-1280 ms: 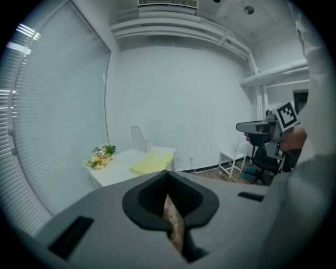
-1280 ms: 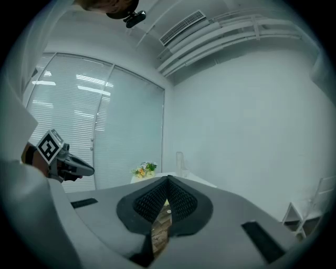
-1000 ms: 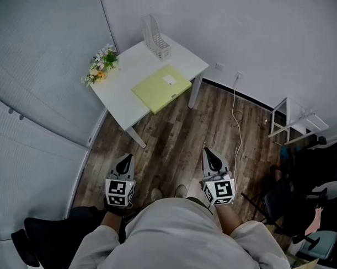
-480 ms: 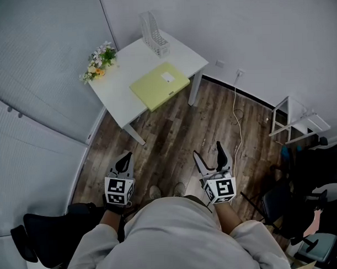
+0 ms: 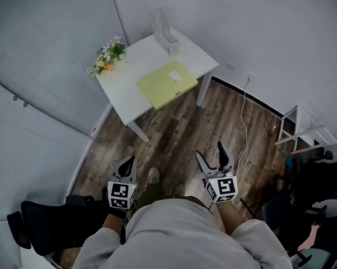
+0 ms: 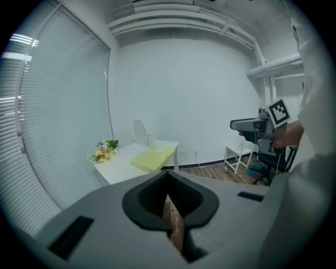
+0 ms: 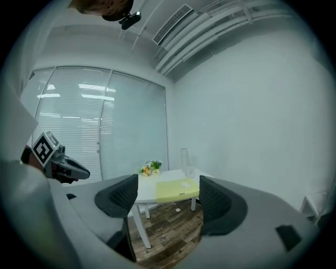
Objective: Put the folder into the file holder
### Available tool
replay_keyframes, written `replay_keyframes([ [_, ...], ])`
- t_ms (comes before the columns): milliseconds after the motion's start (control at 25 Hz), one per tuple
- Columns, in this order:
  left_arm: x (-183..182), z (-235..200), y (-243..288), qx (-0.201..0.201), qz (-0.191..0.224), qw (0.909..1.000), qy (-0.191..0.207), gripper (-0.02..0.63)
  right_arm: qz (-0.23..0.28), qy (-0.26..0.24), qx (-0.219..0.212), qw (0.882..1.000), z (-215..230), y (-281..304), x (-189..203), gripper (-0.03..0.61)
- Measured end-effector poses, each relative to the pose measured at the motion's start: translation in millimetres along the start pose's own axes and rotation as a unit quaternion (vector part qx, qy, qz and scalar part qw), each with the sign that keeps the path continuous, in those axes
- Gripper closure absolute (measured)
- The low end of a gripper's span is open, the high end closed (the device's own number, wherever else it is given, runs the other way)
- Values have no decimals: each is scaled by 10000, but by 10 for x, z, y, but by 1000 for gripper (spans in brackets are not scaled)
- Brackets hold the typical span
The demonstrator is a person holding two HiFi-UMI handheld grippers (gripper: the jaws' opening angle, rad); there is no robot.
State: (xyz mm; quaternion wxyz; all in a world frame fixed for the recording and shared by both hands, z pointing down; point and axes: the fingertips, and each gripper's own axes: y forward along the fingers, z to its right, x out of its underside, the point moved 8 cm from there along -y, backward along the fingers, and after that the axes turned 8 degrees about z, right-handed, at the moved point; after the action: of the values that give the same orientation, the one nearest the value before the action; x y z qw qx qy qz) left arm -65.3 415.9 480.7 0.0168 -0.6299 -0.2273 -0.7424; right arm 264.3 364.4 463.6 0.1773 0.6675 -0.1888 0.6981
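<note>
One white table (image 5: 128, 77), yellow folder (image 5: 167, 85), wood floor (image 5: 177, 133)

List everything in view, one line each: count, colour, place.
table: one, white, far corner by the blinds
folder: one, yellow-green, flat on the table's near side
file holder: one, clear, upright at the table's back
flowers: one bunch, white and yellow, table's left corner
cable: one, white, trailing over the wooden floor
rack: one, white, right
chair: one, black, lower left
shoe: one, pale, between the grippers
left hand-held gripper: one, grey, jaws together, empty
right hand-held gripper: one, grey, jaws just opened wide, nothing between
</note>
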Motion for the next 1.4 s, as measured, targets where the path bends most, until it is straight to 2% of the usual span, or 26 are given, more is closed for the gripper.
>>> replay_keyframes([
  [160,12,-142,155,-58,-9,9999,-92,606,-84,34,-97,9999,22,261,68,210],
  [400,91,-419,689,155,-16,9996,-218,606,-339,-20,-55,9994,94,731,215,210],
  [880,-366,-1589,2064,489,218,9979,-354,606,-865,39,401,9954,401,2319,302,210],
  [1200,-326,-2200,2516,559,0,9974,-464,606,-1373,648,783,9853,502,3136,571,209],
  [1400,-349,-2281,2646,588,-187,9970,-464,606,-1883,1251,995,9690,650,3411,889,209],
])
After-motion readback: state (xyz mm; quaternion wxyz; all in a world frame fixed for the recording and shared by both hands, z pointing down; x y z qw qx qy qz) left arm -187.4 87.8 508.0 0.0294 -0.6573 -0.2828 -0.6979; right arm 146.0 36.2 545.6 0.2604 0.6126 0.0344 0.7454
